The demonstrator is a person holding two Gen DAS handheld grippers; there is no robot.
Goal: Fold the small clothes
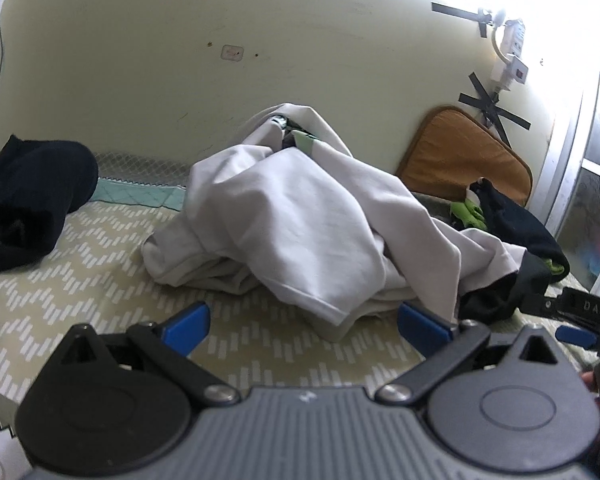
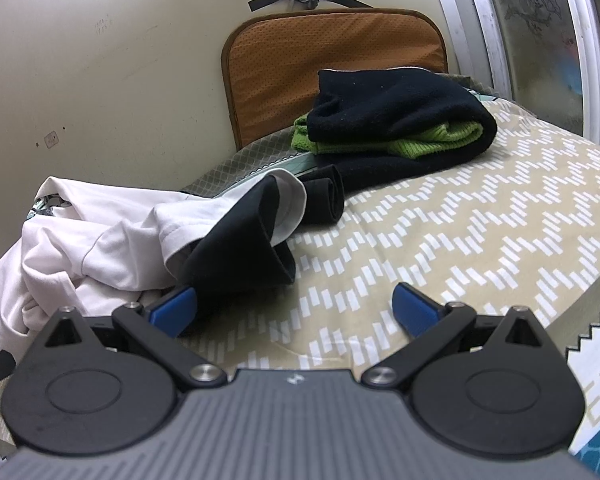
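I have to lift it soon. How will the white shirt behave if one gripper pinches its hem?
The white shirt will probably be floppy: it lies in a soft, creased heap. Lifted from one point, it will likely drape and unfurl rather than keep its shape. It may also drag the black cloth lying against its edge. It looks light, thin fabric.

White shirt [image 1: 300, 216], black-green garment [image 2: 396, 120], beige zigzag-patterned sheet [image 2: 480, 232].

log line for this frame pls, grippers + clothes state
left gripper: open, empty | right gripper: open, empty | white shirt: crumpled, unfolded | black-green garment: by orange cushion | phase: pre-grasp
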